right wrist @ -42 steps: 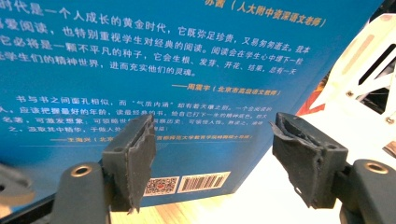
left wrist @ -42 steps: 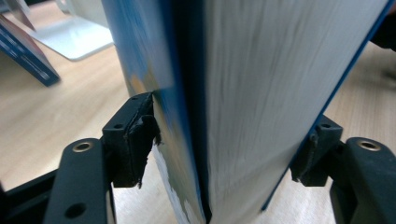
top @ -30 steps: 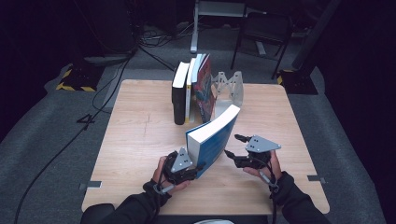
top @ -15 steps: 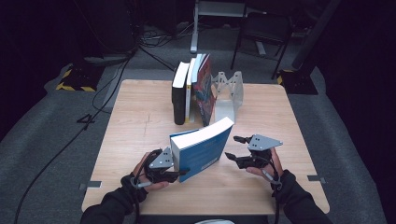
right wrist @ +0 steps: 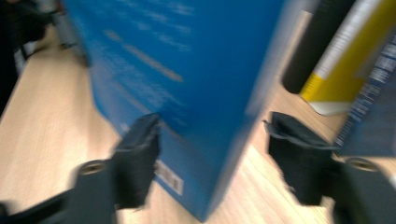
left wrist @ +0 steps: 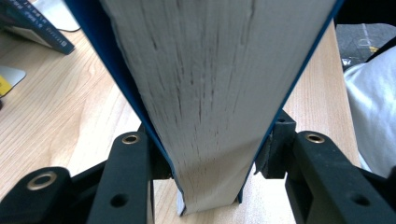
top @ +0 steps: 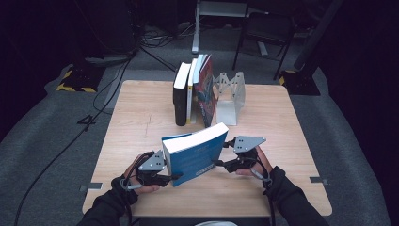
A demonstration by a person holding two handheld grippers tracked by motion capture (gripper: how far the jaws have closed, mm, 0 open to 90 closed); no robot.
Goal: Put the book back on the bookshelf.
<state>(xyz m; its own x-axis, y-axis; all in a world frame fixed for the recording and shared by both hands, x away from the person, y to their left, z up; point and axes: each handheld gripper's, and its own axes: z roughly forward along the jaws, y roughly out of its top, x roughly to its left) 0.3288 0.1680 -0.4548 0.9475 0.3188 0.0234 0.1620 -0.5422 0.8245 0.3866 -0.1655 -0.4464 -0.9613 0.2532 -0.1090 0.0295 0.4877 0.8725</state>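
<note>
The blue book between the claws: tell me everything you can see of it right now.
The blue book is a thick paperback with a glossy blue cover and a pale, slightly rough page block. It stands on one corner on the wooden table, tilted, near the front edge. The left claw clamps its covers; the right claw straddles its other end, not visibly pressing. It stands apart from the shelved books.
</note>
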